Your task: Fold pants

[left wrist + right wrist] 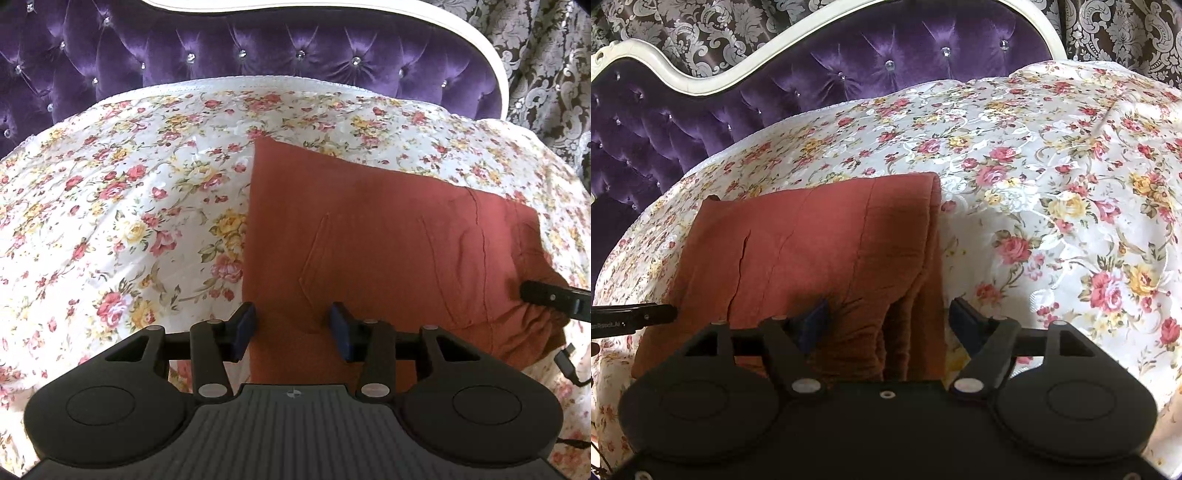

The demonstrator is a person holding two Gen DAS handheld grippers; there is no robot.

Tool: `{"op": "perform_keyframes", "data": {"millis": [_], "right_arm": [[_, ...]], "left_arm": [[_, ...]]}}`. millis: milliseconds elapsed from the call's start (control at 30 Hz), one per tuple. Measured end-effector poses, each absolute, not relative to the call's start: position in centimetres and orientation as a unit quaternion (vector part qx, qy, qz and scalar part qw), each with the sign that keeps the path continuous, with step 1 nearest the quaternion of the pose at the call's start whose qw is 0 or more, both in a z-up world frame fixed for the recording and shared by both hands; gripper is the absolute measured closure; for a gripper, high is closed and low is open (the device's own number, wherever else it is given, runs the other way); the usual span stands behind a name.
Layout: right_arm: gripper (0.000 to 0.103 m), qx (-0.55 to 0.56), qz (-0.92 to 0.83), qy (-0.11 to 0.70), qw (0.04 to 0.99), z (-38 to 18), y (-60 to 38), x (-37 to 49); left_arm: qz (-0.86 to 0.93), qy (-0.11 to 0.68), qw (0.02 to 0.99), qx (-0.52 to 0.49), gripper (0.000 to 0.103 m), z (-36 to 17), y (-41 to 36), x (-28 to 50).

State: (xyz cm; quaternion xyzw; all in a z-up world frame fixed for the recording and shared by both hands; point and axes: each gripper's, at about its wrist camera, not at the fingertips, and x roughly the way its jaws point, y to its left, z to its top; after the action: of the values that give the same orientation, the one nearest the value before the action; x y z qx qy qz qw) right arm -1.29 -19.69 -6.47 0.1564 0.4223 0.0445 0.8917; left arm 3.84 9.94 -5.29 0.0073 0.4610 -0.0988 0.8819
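While both claws hang over the bed, I find the pants [388, 243] already folded into a compact rust-red bundle on the floral bedspread [122, 206], purple headboard [258, 48] beyond.

Left claw [293, 326]: jaws moderately apart, nothing gripped; bundle's left edge lies just ahead & under, between the pads.

Right claw [890, 321]: jaws wide, empty; the bundle's layered right edge sits between them, left pad over the cloth, right pad over bedspread.

Risks, my judgement: layers at that right edge look loose, so a partial pinch could catch top layers only & peel the fold open. Bedspread is slick-looking; a dragging pad may skew the stack.
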Motion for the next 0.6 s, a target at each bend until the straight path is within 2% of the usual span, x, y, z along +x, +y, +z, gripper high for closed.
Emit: {"op": "perform_keyframes", "data": {"millis": [600], "right_arm": [[0.026, 0.149, 0.053, 0.426, 0.891, -6.4, -19.8, -1.2]], "left_arm": [[-0.092, 0.469, 0.878, -0.024, 0.059, -5.5, 11.9, 2.8]]}}
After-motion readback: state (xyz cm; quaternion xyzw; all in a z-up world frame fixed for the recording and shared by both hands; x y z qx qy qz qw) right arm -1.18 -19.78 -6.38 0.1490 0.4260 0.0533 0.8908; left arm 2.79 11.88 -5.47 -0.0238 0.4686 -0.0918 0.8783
